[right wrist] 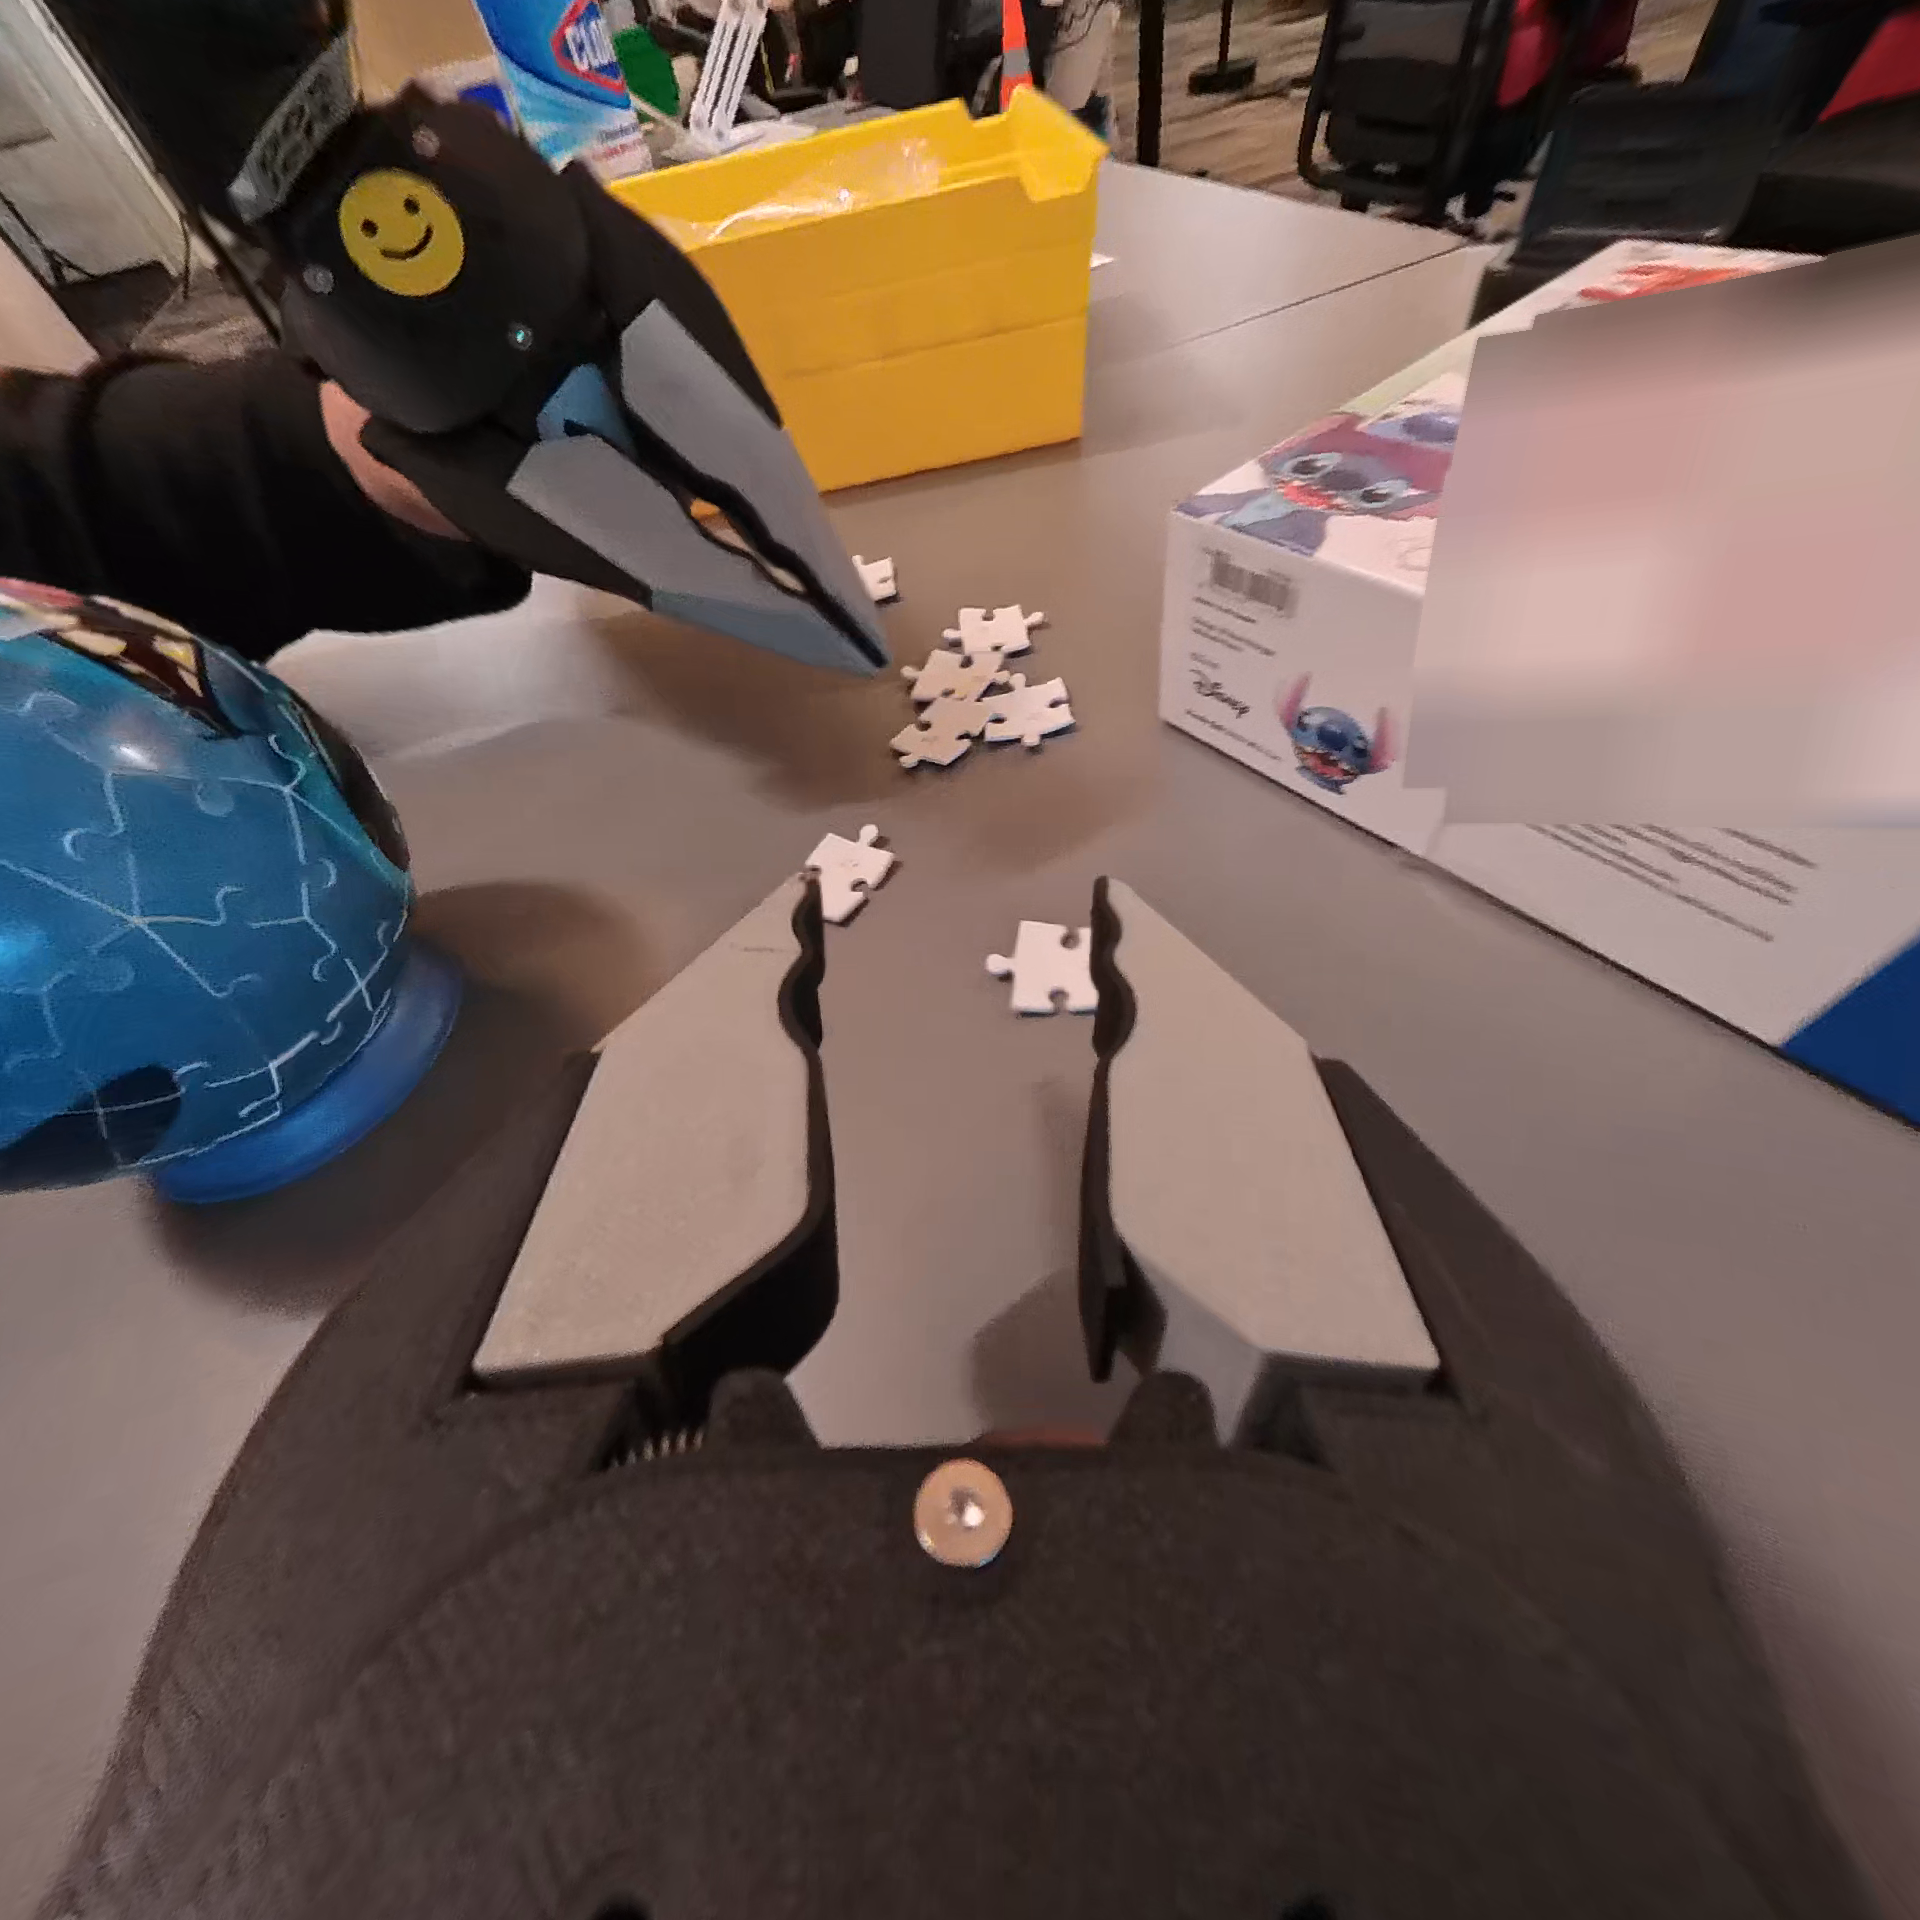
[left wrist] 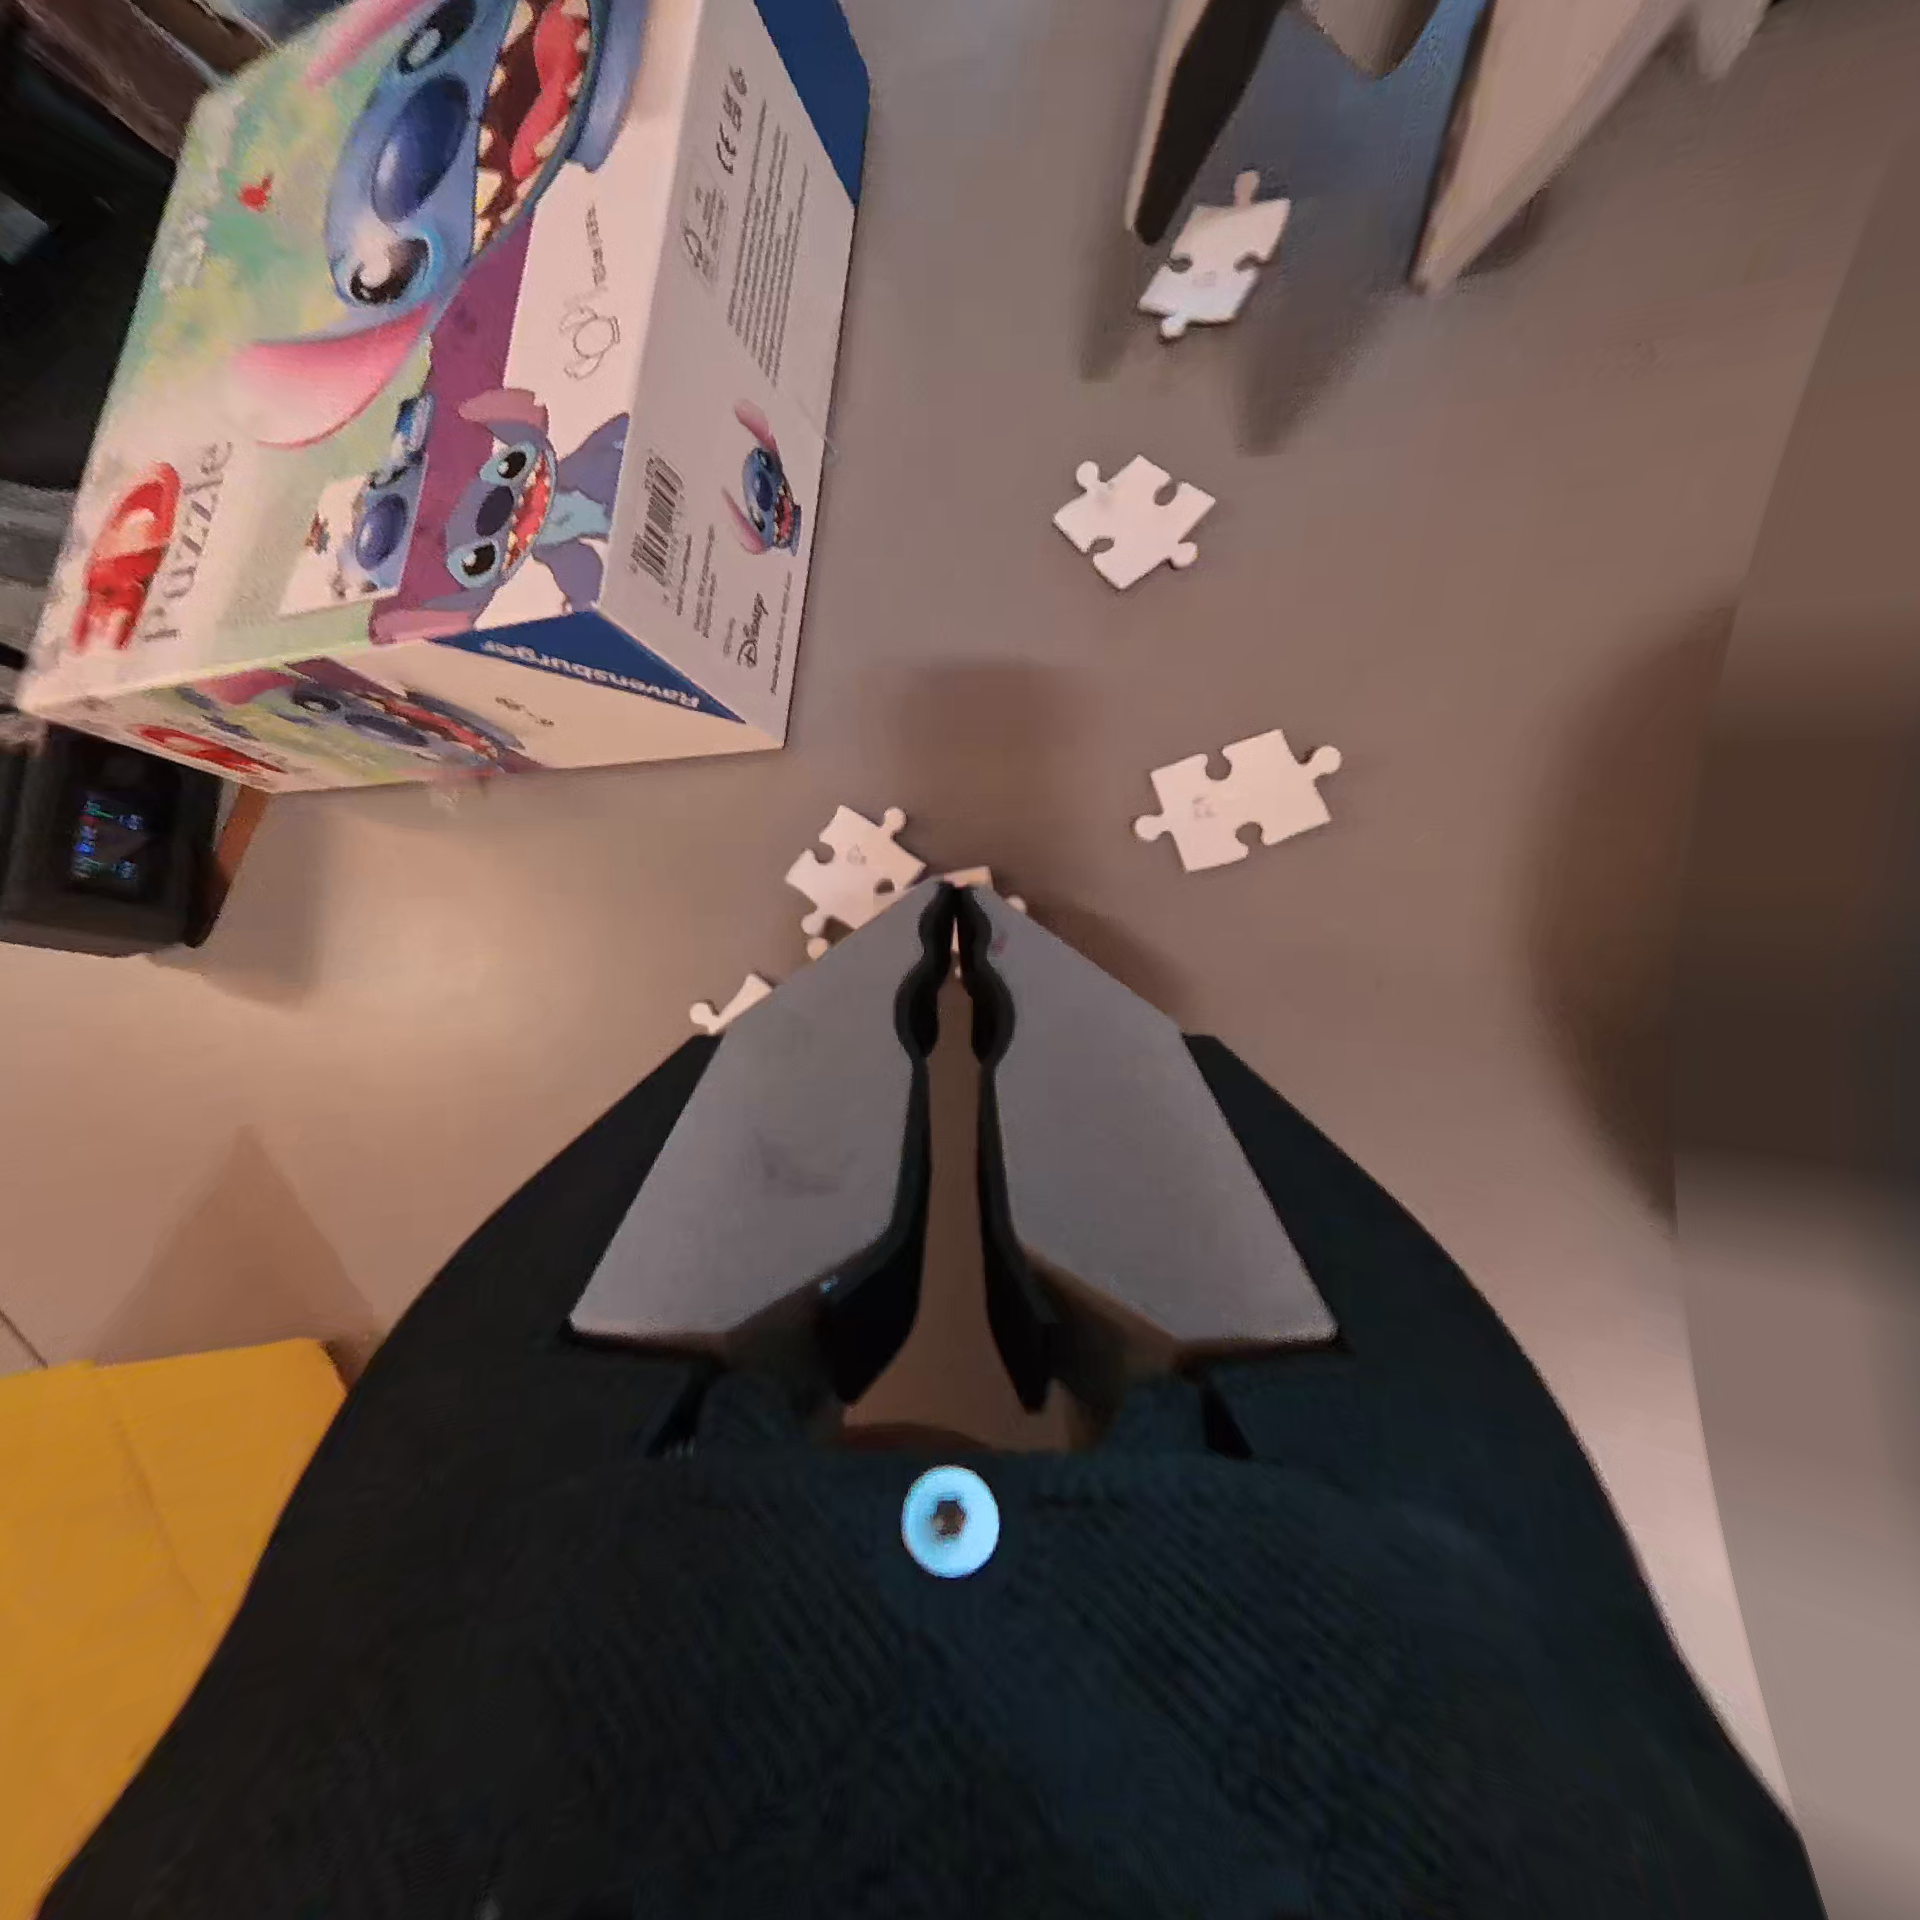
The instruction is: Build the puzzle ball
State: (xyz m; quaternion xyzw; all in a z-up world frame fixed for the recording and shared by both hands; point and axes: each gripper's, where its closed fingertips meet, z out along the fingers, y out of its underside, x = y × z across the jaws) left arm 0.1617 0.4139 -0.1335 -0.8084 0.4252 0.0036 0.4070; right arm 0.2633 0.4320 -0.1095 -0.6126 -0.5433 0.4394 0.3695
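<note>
My left gripper (left wrist: 956, 896) is shut, with its tips down on a small pile of white puzzle pieces (left wrist: 857, 868). The right wrist view shows the same: the left gripper (right wrist: 881, 663) closed, with its point at the pile (right wrist: 971, 696). My right gripper (right wrist: 956, 894) is open just above the grey table (right wrist: 935, 1195). One white piece (right wrist: 1044, 971) lies by its right finger and another (right wrist: 852, 871) by its left fingertip; neither is gripped. It also shows in the left wrist view (left wrist: 1320, 208). The partly built blue puzzle ball (right wrist: 156, 883) sits on a blue stand at the left.
The puzzle box (left wrist: 447, 395) stands beside the pile and shows in the right wrist view (right wrist: 1351, 644). A yellow bin (right wrist: 914, 291) stands at the back of the table. Loose white pieces (left wrist: 1132, 520) (left wrist: 1236, 795) lie between the grippers. A person's sleeve (right wrist: 156, 499) holds the left gripper. Across from one pair of fingers to the other is roughly 12 centimeters. The white piece (right wrist: 1044, 971) lies around 6 centimeters away from my right fingertips. The left camera catches it too, in the left wrist view (left wrist: 1154, 521).
</note>
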